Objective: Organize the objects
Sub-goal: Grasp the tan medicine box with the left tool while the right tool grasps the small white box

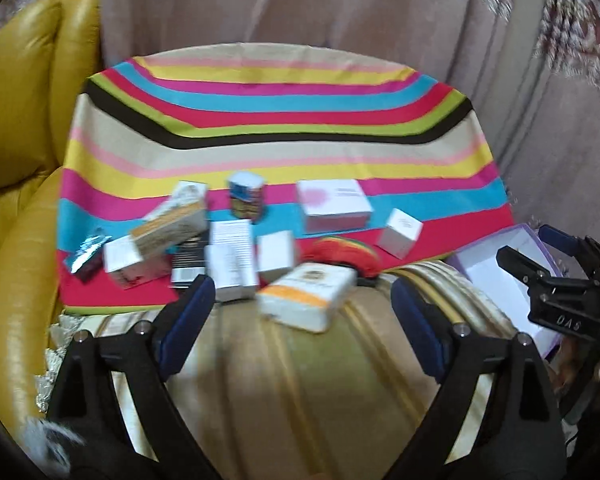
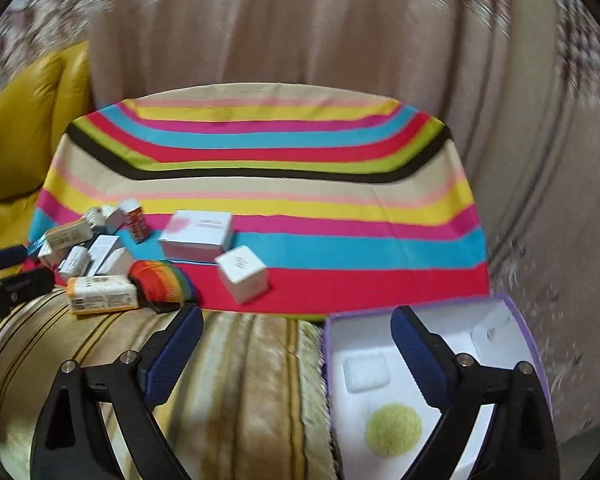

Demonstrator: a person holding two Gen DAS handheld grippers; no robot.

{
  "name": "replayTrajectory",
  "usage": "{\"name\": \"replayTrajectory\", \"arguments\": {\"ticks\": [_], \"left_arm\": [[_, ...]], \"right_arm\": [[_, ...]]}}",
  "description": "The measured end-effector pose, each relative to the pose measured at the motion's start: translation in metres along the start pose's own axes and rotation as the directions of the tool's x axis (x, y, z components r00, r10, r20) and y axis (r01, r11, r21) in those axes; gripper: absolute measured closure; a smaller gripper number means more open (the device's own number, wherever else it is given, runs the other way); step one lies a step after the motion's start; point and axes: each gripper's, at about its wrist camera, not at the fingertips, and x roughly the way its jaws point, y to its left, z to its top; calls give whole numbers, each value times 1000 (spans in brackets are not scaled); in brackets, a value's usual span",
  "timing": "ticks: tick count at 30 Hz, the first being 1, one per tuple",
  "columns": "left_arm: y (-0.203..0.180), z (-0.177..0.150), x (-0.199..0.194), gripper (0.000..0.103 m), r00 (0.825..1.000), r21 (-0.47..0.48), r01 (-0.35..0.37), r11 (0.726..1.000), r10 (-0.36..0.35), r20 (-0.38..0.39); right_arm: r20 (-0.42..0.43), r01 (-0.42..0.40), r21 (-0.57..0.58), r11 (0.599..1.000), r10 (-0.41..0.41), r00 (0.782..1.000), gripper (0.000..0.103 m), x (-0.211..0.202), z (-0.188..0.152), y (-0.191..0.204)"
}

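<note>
1. Nearest the right wrist lens, the right gripper (image 2: 296,340) stands with its blue-padded fingers spread wide and nothing between them; its right finger hangs over the open purple box (image 2: 516,312).
2. Inside that box, below the right finger, lie a round yellow-green pad (image 2: 393,430) and a small white square pad (image 2: 366,370) on the white lining.
3. Ahead of the right gripper, a small white cube box (image 2: 244,278) sits on the red stripe of the striped cloth (image 2: 300,160); beyond it lies a flat white box with a pink blot (image 2: 198,236), its print too blurred to read.
4. To the left of the right gripper, a rainbow-coloured bundle (image 2: 162,284) touches an orange-and-white carton (image 2: 100,294) bearing a barcode and unreadable text.
5. Likewise empty, the left gripper (image 1: 302,300) has its jaws wide apart, and the orange-and-white carton (image 1: 306,296) lies just ahead between the fingertips, untouched.
6. Ahead and to the left of the left gripper, a heap of small white cartons (image 1: 204,248) crowds together, with a blue-patterned tub (image 1: 246,198) upright behind; lettering is smeared by blur.
7. On the right gripper's black body, seen to the right in the left wrist view, the reversed letters "DAS" can be read.
</note>
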Motion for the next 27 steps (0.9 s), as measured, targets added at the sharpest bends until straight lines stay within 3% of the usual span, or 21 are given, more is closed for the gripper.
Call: {"name": "replayTrajectory", "arguments": {"ticks": [4, 6, 9, 14, 16, 20, 27], "left_arm": [[33, -4, -10, 8, 991, -57, -127, 990, 129, 36], [55, -6, -16, 8, 977, -94, -204, 974, 209, 51], [86, -10, -17, 8, 967, -176, -241, 954, 251, 37], [132, -18, -13, 8, 982, -355, -172, 919, 188, 10], [139, -20, -7, 8, 987, -390, -153, 908, 162, -8], [130, -10, 4, 8, 991, -399, -126, 908, 130, -19], [104, 22, 47, 8, 987, -418, -163, 894, 150, -63]], "right_arm": [[-27, -51, -8, 999, 51, 998, 7, 11, 7, 11], [-56, -74, -2, 997, 74, 996, 7, 20, 9, 13], [-95, -88, 8, 996, 89, 992, 7, 32, 10, 15], [-165, -133, 43, 990, 138, 977, 7, 54, 13, 12], [-171, -107, 17, 994, 108, 979, 7, 60, 16, 15], [-181, -77, -49, 996, 66, 981, 7, 77, 23, 21], [-207, -90, -118, 989, 64, 976, 7, 104, 30, 30]]}}
